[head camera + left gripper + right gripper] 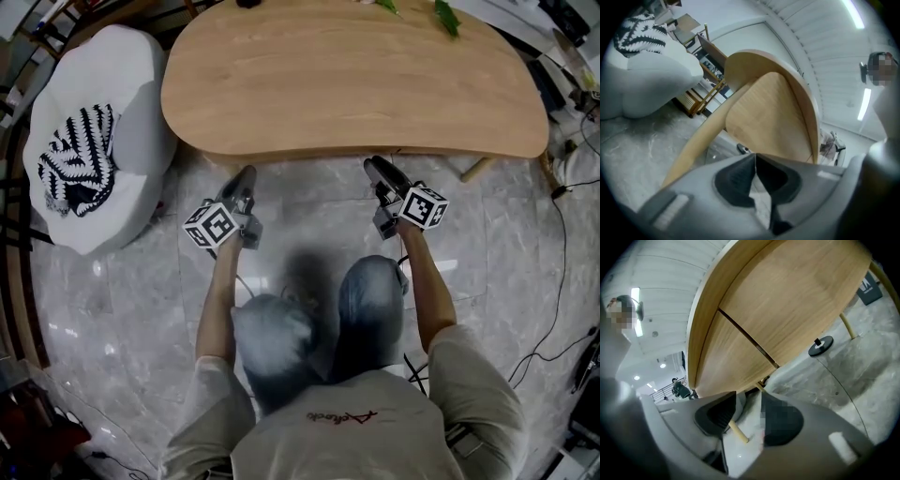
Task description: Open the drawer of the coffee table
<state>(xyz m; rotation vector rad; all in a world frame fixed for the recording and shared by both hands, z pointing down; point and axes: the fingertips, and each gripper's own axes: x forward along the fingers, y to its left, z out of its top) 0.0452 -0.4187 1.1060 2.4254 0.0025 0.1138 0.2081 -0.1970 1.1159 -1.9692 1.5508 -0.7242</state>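
**Both grippers at the near edge of the coffee table, drawer not yet gripped**

The right gripper (748, 401) has its jaws apart with nothing held; only a distant table leg (738, 431) shows through the gap. The left gripper (754, 157) has its jaws closed together and is empty. In the head view both tips sit just under the near rim of the coffee table (356, 75), well apart from each other.

A dark seam (745, 339) divides the wood beneath the top into two panels. The drawer probably lies there, but no handle is visible and it is unclear which panel is the drawer front.

Likely faults:
- The open jaws may close on the fixed tabletop rim instead of the drawer.
- A pull may drag the whole table across the polished floor (309, 225), since the closed left gripper can only press against it.
- A jaw may slip off a smooth, handleless front.

Room to move is tightest toward the person, because the knees (370, 291) sit close behind the grippers in the drawer's probable path. A white pouf (94, 131) stands just beside the table's left end. Cables (553, 281) trail at the right, and the floor between them is open.
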